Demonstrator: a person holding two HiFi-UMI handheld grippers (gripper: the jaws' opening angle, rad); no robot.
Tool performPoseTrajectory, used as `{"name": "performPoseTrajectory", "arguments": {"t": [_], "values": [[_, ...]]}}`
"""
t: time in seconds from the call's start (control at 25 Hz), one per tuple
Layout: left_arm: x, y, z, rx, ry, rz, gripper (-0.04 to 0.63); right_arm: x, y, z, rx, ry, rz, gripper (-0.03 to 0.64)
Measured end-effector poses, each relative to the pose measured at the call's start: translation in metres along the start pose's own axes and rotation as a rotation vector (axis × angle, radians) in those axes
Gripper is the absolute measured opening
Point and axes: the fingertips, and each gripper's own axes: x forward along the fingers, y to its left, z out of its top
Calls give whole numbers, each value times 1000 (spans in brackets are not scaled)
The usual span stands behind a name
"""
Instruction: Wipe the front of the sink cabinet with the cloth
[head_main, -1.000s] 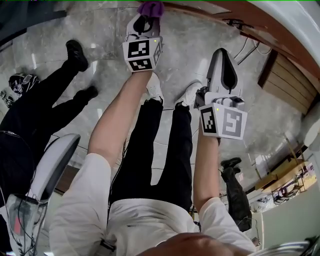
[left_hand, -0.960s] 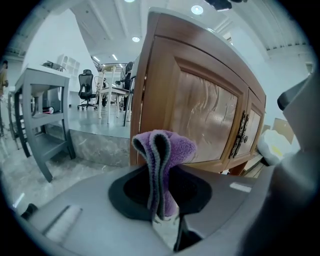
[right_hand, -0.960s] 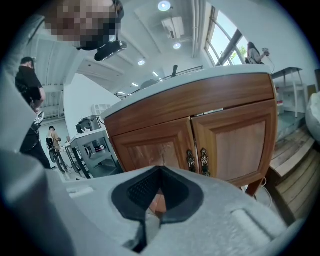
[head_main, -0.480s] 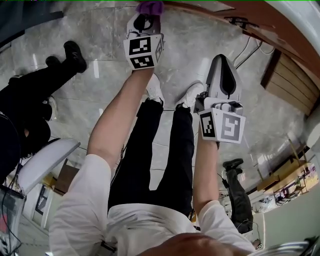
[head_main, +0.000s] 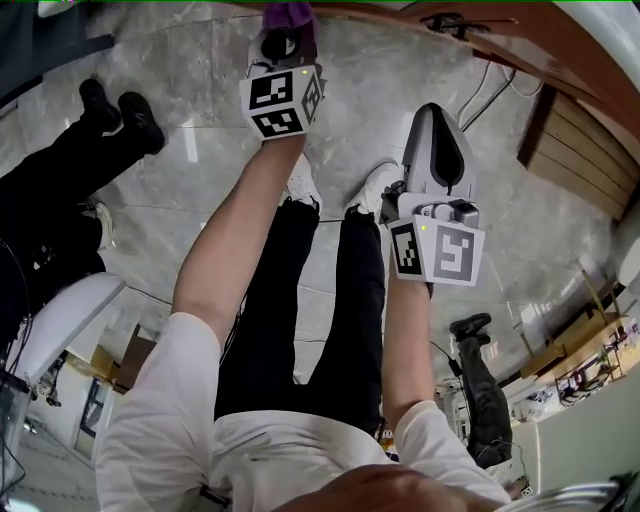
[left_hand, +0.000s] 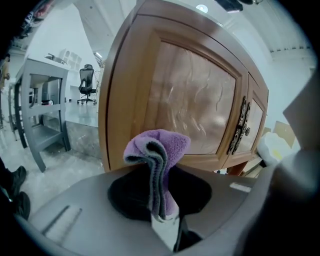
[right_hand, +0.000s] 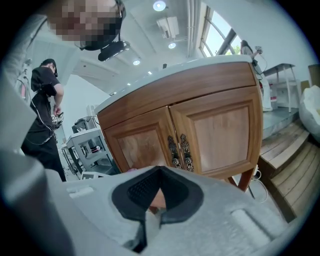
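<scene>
marble floor (head_main: 200, 100), sink cabinet (left_hand: 190, 110) ahead
left gripper (head_main: 284, 42) pinching cloth (left_hand: 159, 150) has moved closer, wipe imminent; right gripper (head_main: 438, 150) pressed together, empty

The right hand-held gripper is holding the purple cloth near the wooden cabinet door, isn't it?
No. The left hand-held gripper is the one holding the purple cloth near the wooden cabinet door. The left gripper view shows the cloth pinched in its jaws. The right hand-held gripper is shut on nothing.
</scene>
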Motion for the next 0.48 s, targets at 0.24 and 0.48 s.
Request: {"name": "performPoseTrajectory", "arguments": {"t": [0.24, 0.48], "values": [[4, -21, -2, 12, 19, -14, 67, -10, -22, 5, 15, -7, -28, -3], [6, -40, -3, 14, 32, -24, 67, -16, -37, 12, 19, -18, -40, -3]]}}
